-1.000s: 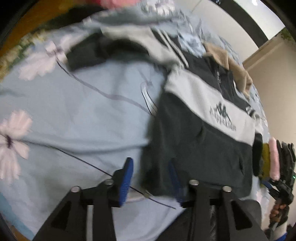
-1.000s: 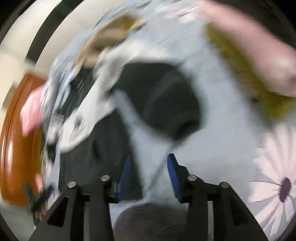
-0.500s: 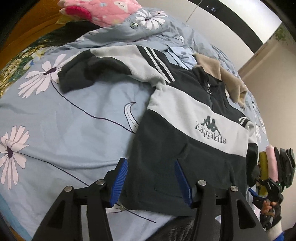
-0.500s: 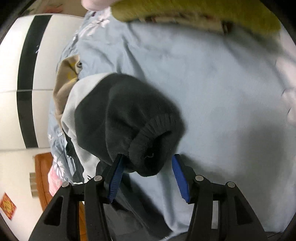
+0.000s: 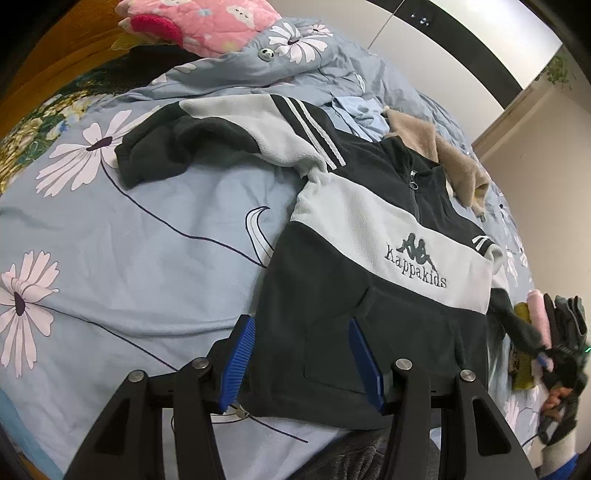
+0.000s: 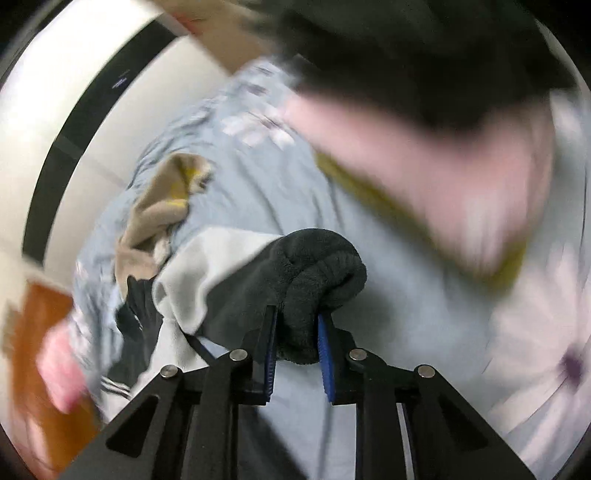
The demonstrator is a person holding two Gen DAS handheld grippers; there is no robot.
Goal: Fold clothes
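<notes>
A dark and white fleece pullover (image 5: 369,236) with a logo lies flat on the blue flowered bedsheet (image 5: 129,236), its far sleeve (image 5: 177,147) stretched to the left. My left gripper (image 5: 301,362) hovers open over the pullover's lower left hem, its blue pads apart with nothing pinched. My right gripper (image 6: 295,354) has its jaws closing on the dark ribbed cuff (image 6: 317,280) of the other sleeve, and the pads press on it. In the left wrist view that gripper (image 5: 545,356) shows at the far right, lifting the sleeve off the bed.
A tan garment (image 5: 443,158) lies beyond the pullover's collar. Pink and yellow-green folded cloth (image 5: 532,325) sits at the right edge. A pink quilted pillow (image 5: 207,22) rests at the head of the bed by the wooden headboard (image 5: 48,55).
My right gripper closed on the dark cuff and raised it off the sheet. The left gripper has hardly moved over the hem.
</notes>
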